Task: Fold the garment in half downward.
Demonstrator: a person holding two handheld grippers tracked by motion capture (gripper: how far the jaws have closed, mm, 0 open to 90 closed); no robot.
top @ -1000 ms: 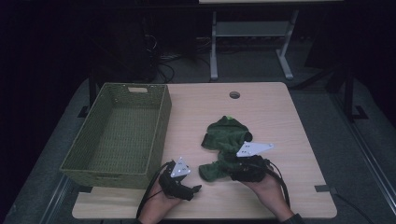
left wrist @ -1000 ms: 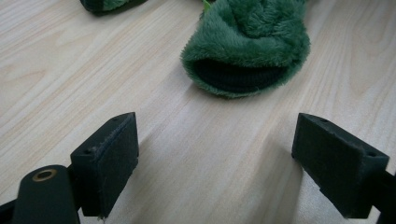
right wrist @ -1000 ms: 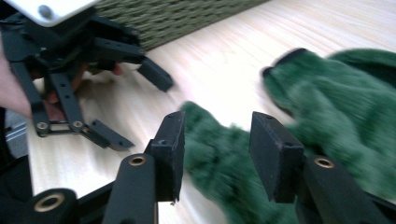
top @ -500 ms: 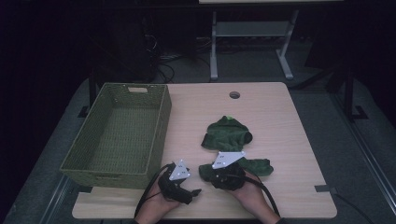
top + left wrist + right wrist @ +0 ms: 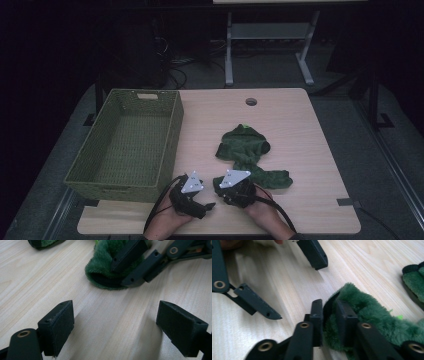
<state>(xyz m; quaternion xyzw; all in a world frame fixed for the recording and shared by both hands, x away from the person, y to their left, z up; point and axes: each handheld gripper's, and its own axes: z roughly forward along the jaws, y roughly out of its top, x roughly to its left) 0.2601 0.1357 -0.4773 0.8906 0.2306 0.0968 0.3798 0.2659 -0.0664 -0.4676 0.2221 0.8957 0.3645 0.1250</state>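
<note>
Garment [image 5: 250,155] stretches from mid-surface toward near edge; right gripper [image 5: 329,315], fingers just closing, pinches its near tip. Left gripper [image 5: 115,327] gapes empty beside it.

- no readable text, labels, brands or numbers in any view
- grey plates on the grippers carry small dark marks in the high view, too small to read
- basket, green cloth and tabletop: no print or signs visible
</note>
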